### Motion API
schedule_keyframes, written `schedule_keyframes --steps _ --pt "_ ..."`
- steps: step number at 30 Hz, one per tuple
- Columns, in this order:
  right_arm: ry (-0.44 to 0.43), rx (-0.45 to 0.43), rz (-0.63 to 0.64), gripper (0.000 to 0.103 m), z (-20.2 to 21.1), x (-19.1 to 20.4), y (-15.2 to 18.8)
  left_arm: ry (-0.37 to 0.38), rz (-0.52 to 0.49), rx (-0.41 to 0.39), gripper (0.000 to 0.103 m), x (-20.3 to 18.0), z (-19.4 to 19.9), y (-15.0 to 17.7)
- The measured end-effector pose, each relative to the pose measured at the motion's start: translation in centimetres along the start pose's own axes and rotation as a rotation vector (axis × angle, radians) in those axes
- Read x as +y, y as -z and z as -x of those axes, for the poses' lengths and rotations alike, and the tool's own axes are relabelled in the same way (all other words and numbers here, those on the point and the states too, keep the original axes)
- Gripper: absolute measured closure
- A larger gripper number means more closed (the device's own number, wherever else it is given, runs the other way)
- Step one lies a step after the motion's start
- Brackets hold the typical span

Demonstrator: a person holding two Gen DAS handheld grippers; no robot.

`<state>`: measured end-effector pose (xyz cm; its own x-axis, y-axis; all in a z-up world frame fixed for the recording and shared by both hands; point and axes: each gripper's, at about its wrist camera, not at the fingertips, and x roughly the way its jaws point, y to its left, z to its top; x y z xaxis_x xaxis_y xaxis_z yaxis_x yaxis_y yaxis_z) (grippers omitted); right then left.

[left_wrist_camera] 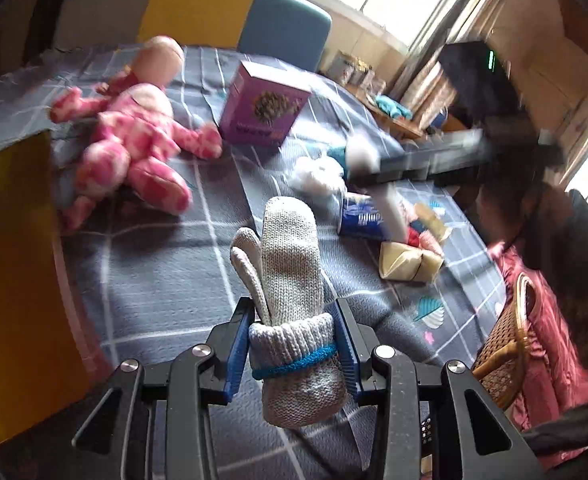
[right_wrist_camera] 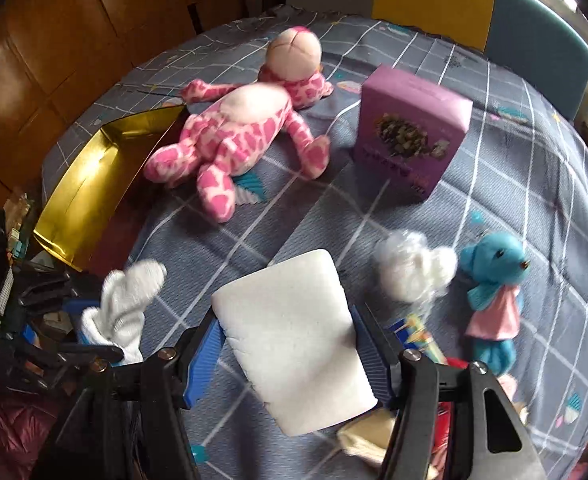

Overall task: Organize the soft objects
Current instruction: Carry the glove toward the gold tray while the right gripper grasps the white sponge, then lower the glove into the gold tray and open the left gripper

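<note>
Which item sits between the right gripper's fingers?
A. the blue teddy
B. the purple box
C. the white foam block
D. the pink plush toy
C: in the right wrist view the right gripper has its blue pads pressed against both sides of the white foam block, while the other three items lie on the bedspread beyond it.

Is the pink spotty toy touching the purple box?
Apart. The right wrist view shows grey blanket between the pink toy and the purple box.
</note>
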<state>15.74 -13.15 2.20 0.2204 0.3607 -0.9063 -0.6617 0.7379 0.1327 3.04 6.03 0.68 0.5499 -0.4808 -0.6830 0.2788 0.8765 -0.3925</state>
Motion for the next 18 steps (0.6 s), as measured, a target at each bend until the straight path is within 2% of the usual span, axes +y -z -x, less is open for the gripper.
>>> schedule_keyframes --steps 4,9,13,18 --pt "-0.024 0.061 -0.048 0.04 -4.3 3.2 3.2 -0.048 0.073 -0.081 0.063 3.0 4.8 -0.2" --pt "0.059 0.059 -0.119 0.041 -7.4 4.4 4.6 -0.225 0.22 -0.116 0.063 9.7 8.2 -0.7" --pt "0.091 0.044 -0.16 0.041 -8.3 4.2 4.4 -0.294 0.31 -0.116 0.063 14.5 8.3 -2.0" --pt "0.116 0.034 -0.151 0.041 -8.7 4.5 4.4 -0.3 0.396 -0.084 0.063 18.4 5.8 -4.7"
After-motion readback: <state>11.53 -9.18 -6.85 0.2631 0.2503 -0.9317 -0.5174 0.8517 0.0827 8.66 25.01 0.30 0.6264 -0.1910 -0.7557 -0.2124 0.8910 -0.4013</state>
